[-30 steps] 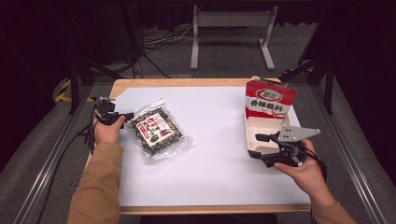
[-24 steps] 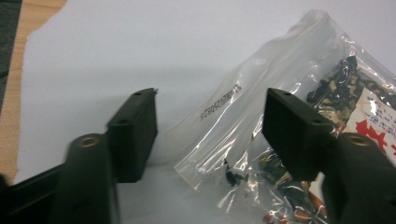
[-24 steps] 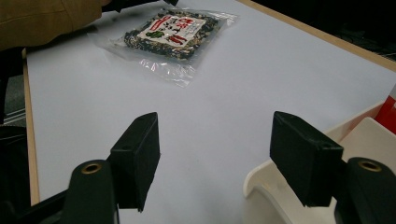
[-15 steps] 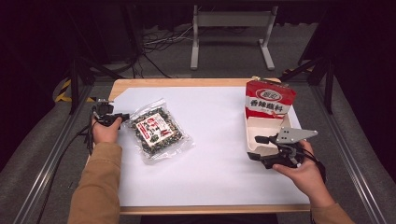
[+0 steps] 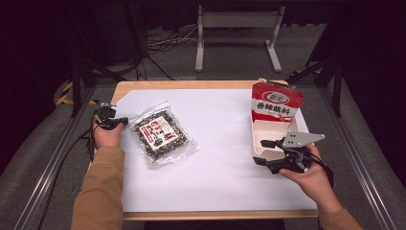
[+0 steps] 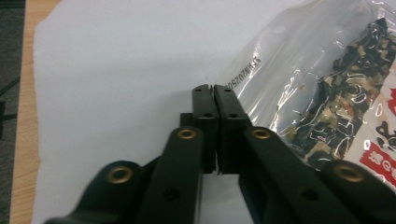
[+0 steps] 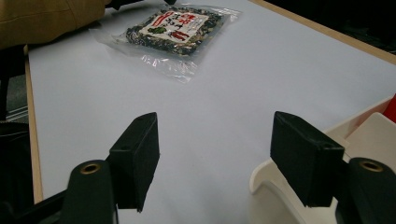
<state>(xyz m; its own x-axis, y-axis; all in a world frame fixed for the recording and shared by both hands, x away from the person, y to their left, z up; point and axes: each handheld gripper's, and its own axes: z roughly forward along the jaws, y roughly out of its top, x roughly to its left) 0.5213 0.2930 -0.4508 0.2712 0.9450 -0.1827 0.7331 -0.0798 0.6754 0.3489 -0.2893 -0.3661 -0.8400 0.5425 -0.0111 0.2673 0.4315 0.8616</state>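
Each tool is black: the left tool point(image 6: 214, 88) has brass rivets behind its pads, the right tool point(image 5: 262, 152) a grey three-cornered plate on top. Mustard-brown sleeves point(image 5: 98, 191) cover both forearms.

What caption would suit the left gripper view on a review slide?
Left claw, jaws closed together at the clear edge of the snack bag lying on the white sheet.

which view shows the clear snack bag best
The high view: the whole clear snack bag lies flat on the white sheet, label readable in outline. The right gripper view shows it whole but far off and slanted. The left gripper view shows just its corner and part of the contents, beside the shut fingers.
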